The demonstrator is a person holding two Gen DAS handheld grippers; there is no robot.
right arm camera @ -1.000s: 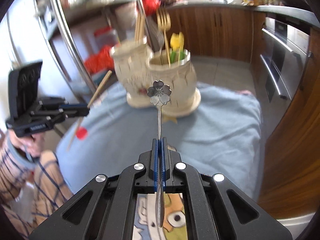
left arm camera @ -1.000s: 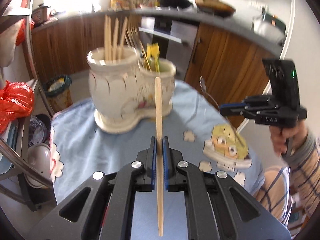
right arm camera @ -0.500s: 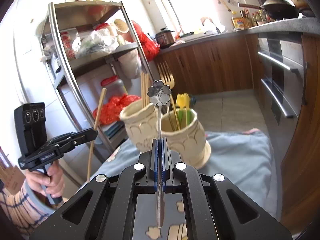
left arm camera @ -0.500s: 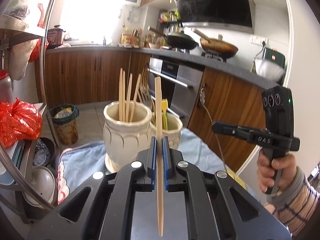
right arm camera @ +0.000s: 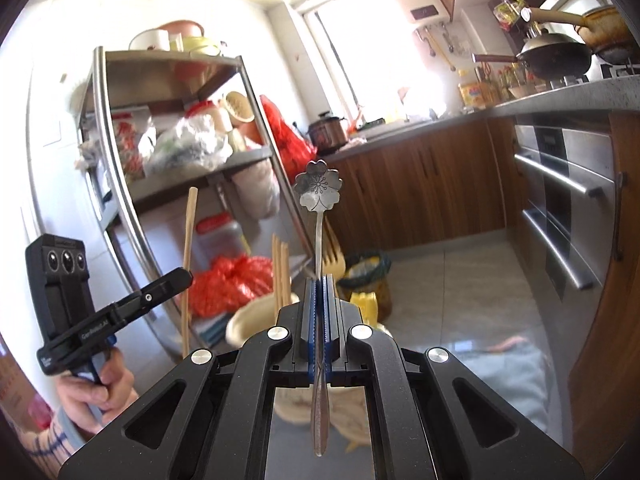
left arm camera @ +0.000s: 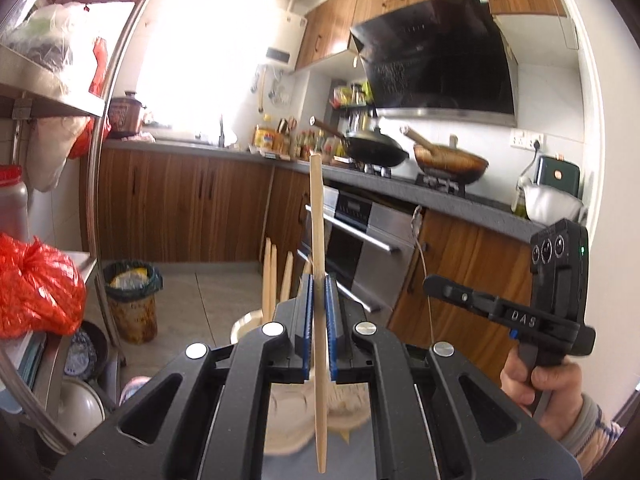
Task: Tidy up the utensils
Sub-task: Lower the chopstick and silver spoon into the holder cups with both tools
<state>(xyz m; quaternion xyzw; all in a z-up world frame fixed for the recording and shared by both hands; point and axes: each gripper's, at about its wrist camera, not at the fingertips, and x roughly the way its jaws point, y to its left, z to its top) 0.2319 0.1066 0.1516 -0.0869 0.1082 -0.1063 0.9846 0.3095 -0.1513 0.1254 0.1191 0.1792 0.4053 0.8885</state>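
Utensils are in transit, one per gripper, both carried upright above the holder. The left gripper (left arm camera: 319, 284) has its jaws closed on a wooden chopstick (left arm camera: 318, 216), clamped near mid-length so the stick stands close to vertical with its lower end hanging below the pads. The right gripper (right arm camera: 319, 286) has its jaws closed on the thin stem of a metal spoon (right arm camera: 319, 192), flower-shaped end uppermost. This vertical carriage appears deliberate: either piece can then be lowered end-first into the holder. The ceramic holder (right arm camera: 256, 316) sits low in both views, largely hidden behind the gripper bodies; its two cups already hold chopsticks (right arm camera: 280, 272) in one and a fork (right arm camera: 334, 260) in the other, which suggests sorting by type. Compared with one second ago, both cameras have tilted upward: the blue cloth (right arm camera: 504, 384) and holder then filled mid-frame, whereas cabinets, stove and shelving now dominate, and the holder has dropped to the lower edge. Both grips are unchanged over that interval. Judged progress: both pieces collected, neither yet deposited; the chopstick belongs with the other chopsticks, the spoon with the fork.
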